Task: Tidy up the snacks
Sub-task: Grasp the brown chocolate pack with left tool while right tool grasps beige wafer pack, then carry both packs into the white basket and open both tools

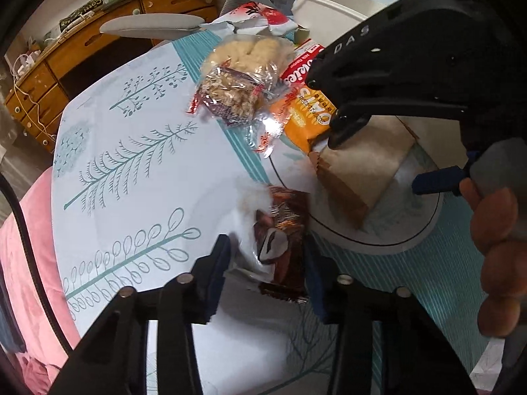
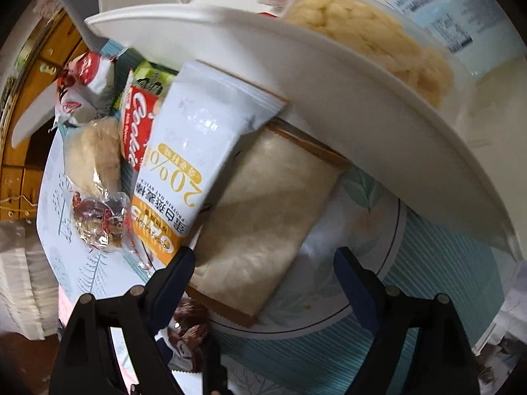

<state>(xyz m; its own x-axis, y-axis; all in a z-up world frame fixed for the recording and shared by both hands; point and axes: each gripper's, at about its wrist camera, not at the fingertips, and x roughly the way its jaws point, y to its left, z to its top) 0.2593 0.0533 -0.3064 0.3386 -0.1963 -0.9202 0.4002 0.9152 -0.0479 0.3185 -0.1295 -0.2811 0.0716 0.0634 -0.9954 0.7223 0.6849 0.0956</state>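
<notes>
While pointing steeply down, the left gripper [image 1: 268, 265] clamps the brown snack packet [image 1: 280, 230].

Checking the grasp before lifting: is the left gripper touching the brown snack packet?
Touching. The left wrist view shows the left gripper with both pads against the brown snack packet.

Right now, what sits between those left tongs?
A dark brown snack packet, pinched between the left tongs, shown in the left wrist view.
</notes>
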